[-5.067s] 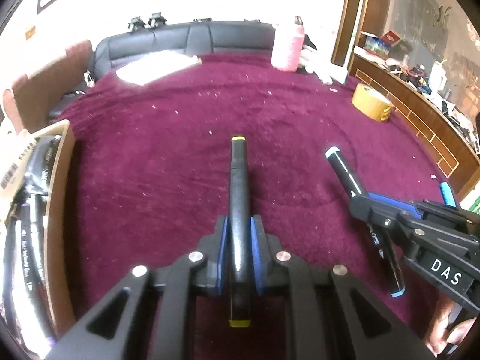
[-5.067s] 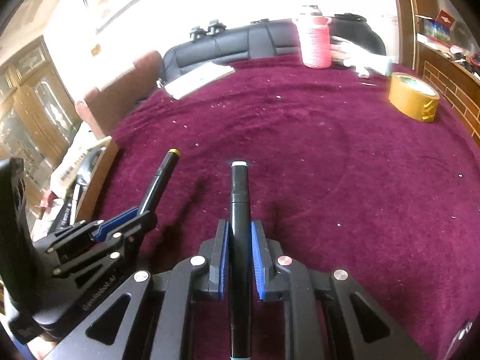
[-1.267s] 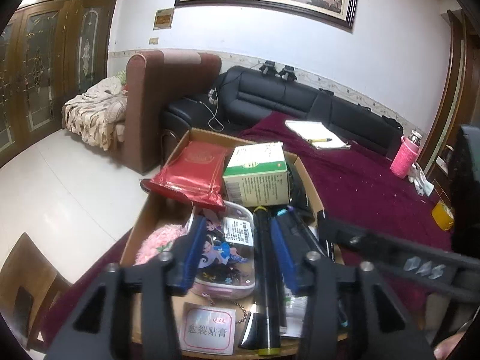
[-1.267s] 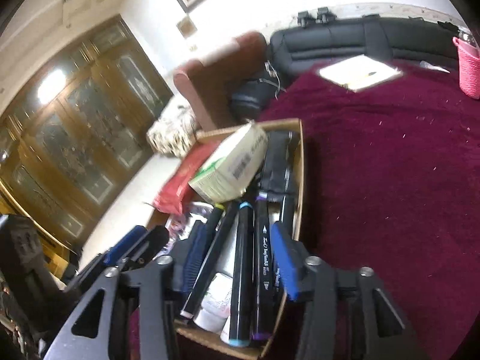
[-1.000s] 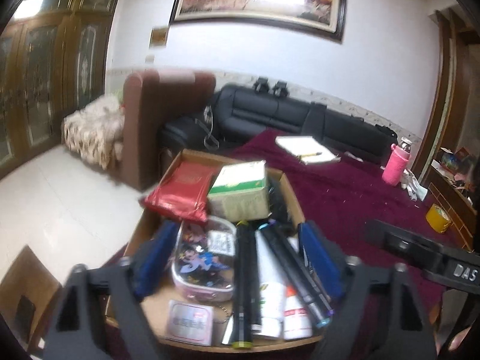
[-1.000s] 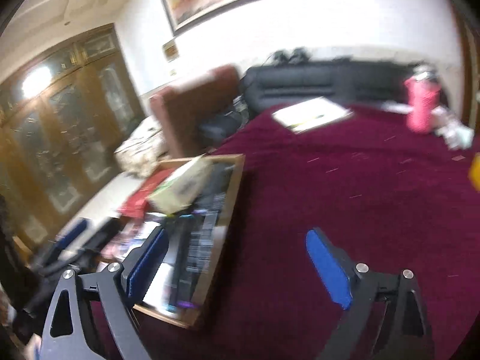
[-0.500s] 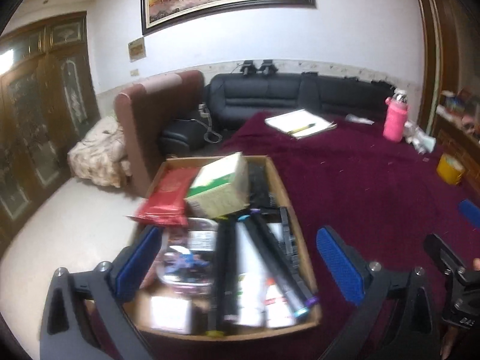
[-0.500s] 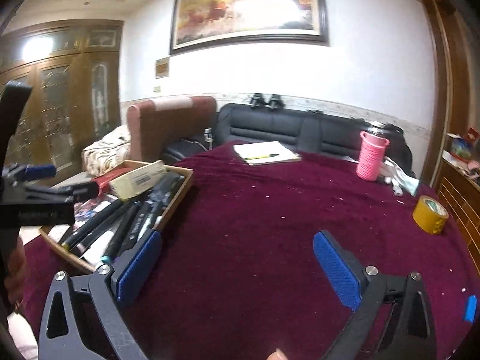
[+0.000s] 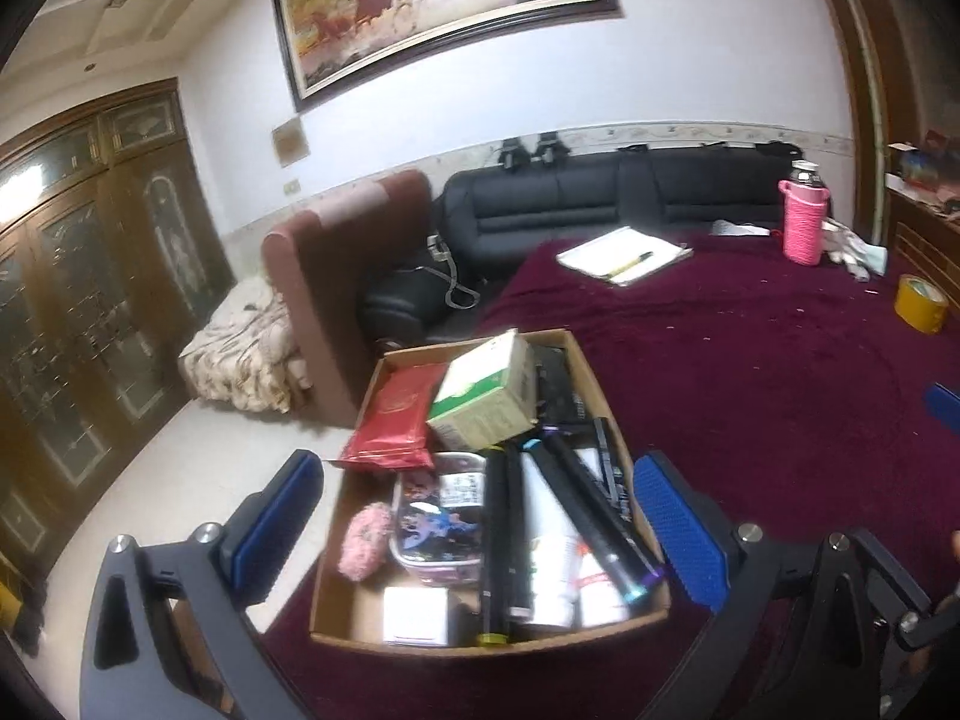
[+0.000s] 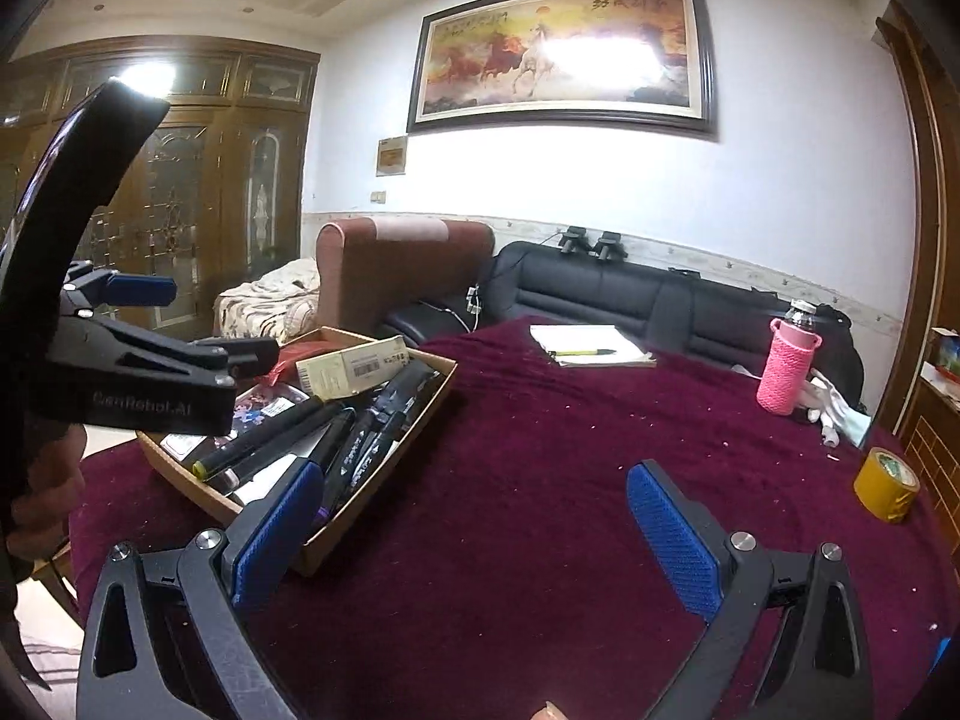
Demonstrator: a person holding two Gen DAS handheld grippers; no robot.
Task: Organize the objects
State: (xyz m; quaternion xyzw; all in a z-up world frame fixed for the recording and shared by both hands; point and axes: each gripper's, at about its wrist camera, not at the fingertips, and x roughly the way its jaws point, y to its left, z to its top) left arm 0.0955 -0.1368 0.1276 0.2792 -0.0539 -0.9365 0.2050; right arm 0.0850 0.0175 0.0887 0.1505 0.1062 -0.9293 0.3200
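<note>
— Two views, one table. What does the left wrist camera show?

— Its left gripper (image 9: pixel 480 522), blue-padded and black-armed, hangs above an open brown cardboard box (image 9: pixel 594 381) at the edge of a table under a dark red plush cloth (image 9: pixel 750 372). The jaws have just been opening and stand spread wide, with nothing pinched; the box's contents show between them, lower down.

— And the markers?

— Several black marker pens (image 9: pixel 591 501) lie lengthwise in the box, one with a yellow end cap (image 9: pixel 493 639) at the near wall, one with a purple tip. Beside them sit a green-and-white carton (image 9: pixel 483 399), a red foil packet (image 9: pixel 396 414), a clear plastic case with cartoon stickers (image 9: pixel 441 513) and a pink fluffy puff (image 9: pixel 363 540).

— The right wrist camera?

— The right gripper (image 10: pixel 474 534) is likewise spread wide and empty, over bare cloth just right of the same box (image 10: pixel 420 414). The left gripper's black frame (image 10: pixel 150 372) juts in over the box's far side. Farther back lie a white notepad with a pen (image 10: pixel 591 345), a bottle in a pink knitted sleeve (image 10: pixel 786 372) and a yellow tape roll (image 10: pixel 888 483), well apart from the box.
</note>
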